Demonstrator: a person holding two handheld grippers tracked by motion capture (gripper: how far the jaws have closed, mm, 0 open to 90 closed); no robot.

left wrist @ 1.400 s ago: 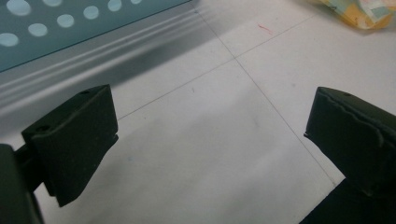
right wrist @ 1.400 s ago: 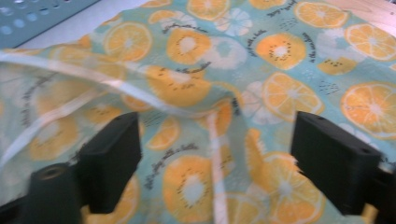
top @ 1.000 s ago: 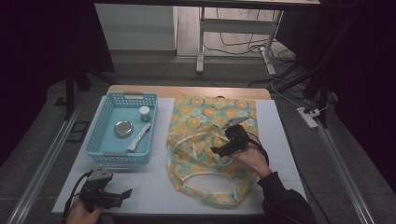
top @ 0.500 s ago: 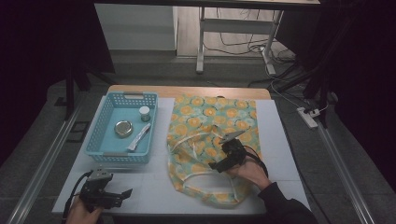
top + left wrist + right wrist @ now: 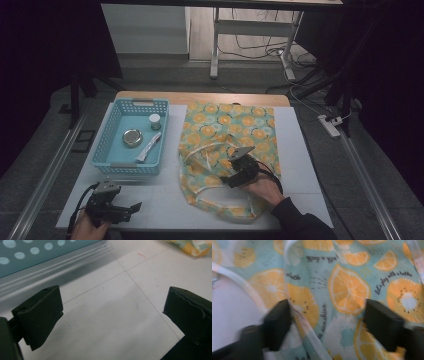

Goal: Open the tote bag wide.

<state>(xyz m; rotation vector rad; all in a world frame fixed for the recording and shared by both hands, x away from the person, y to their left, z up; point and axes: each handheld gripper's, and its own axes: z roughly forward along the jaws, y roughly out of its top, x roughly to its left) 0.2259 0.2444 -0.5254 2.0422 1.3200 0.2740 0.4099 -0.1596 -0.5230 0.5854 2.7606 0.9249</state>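
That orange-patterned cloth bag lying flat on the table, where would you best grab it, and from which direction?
Probably at a raised fold near the fabric bag's open end, beside its white handle straps, coming from above. The bag lies flat, so only a wrinkle gives the jaws something to pinch. The right gripper is already there, its jaws just closing with a fold between them.

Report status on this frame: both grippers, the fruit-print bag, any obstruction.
Left gripper open, idle on table. Right gripper jaws just closing, astride a fold of the fruit-print bag, not yet pinching. Blue basket well aside; nothing in the way.

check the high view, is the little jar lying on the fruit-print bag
No, the little jar stands inside the blue basket, apart from the fruit-print bag.
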